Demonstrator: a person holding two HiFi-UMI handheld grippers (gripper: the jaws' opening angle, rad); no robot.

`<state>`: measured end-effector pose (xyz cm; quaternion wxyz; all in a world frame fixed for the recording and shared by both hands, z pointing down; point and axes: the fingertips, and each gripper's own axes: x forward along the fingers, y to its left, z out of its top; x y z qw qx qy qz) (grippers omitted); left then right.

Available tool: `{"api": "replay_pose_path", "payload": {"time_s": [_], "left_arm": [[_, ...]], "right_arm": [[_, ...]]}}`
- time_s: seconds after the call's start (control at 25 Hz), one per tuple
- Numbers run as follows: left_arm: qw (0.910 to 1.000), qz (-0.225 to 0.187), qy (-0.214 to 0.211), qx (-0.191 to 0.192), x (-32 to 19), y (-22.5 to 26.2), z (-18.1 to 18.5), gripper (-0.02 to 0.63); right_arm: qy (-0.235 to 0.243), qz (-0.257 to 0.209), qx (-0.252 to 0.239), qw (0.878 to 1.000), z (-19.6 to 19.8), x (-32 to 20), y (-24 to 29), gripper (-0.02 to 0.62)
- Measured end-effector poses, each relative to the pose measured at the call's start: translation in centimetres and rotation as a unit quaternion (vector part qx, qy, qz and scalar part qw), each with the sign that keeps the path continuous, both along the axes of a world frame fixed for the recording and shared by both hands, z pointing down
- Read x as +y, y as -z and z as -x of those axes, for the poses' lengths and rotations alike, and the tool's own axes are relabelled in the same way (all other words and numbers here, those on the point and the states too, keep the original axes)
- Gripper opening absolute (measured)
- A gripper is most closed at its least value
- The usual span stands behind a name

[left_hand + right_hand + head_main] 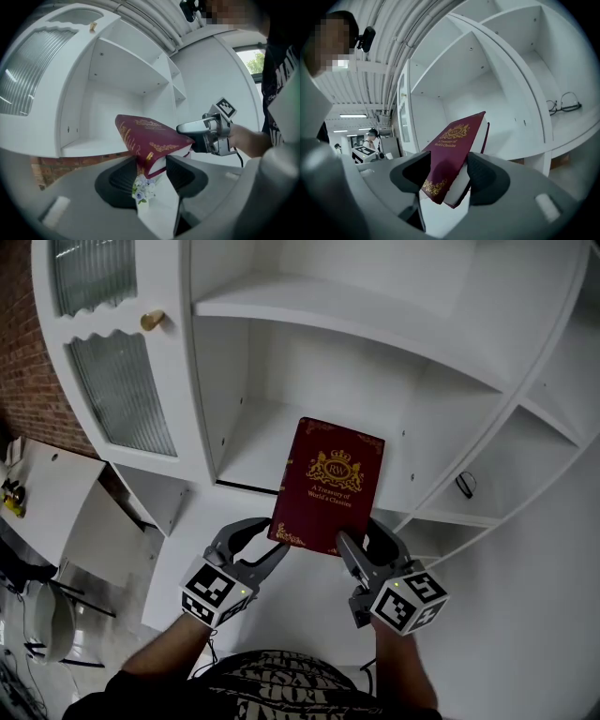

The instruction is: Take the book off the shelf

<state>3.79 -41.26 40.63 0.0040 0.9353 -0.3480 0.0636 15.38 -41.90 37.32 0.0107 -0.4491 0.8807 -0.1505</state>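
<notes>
The book point(328, 486), dark red with gold ornament, is in the air just in front of the middle compartment of the white shelf point(281, 298). It touches no board that I can see, but I cannot tell if its far edge is fully past the shelf's front.

The left gripper point(261, 545) is clamped on the corner of the book farthest from the shelf on the spine side. The right gripper point(367, 545) is clamped on the other corner farthest from the shelf, with cover and pages between its jaws. The long axis of the book runs from the grippers toward the shelf, leaning a little to the right, so the book lies ahead of both grippers, between them and the shelf. Neither hand is nearer; each one has its own corner. In my judgement, the coming move is a straight pull away from the shelf along this axis.

The cover carries a crest with the letters "RW" and the title "A Treasury of World's Classics". A pair of glasses point(562, 104) lies in the shelf compartment to the right.
</notes>
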Motion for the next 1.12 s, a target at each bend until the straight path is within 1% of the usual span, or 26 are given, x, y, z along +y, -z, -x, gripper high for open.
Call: {"api": "replay_pose_path", "payload": {"time_s": [0.08,0.16,0.4,0.64,0.8,1.0,1.12], "left_arm": [[0.9999,0.009,0.003,0.006,-1.8,0.0,0.0,0.19],[0.9999,0.013,0.002,0.011,-2.4,0.3,0.1,0.19],[0.9999,0.005,-0.003,0.008,2.1,0.9,0.9,0.192],[0.9995,-0.028,-0.009,0.01,6.1,3.6,2.8,0.193],[0.9986,-0.051,-0.008,0.008,6.6,5.1,3.0,0.193],[0.9965,-0.081,-0.016,0.008,7.7,7.1,3.2,0.195],[0.9941,-0.106,-0.022,0.0,8.4,8.6,3.5,0.195]], "right_arm": [[-0.003,-0.003,0.011,1.0,-0.1,-1.9,-0.3,0.247],[-0.008,-0.006,0.013,1.0,-0.2,-2.5,-0.3,0.227],[-0.026,-0.039,0.014,0.999,0.8,2.2,0.9,0.219],[-0.033,-0.088,0.013,0.995,2.7,6.7,4.1,0.219],[-0.033,-0.108,0.007,0.994,2.9,7.2,5.4,0.219],[-0.044,-0.13,0.008,0.991,3.1,8.7,7.3,0.218],[-0.048,-0.141,0.006,0.989,3.4,9.5,8.3,0.218]]}}
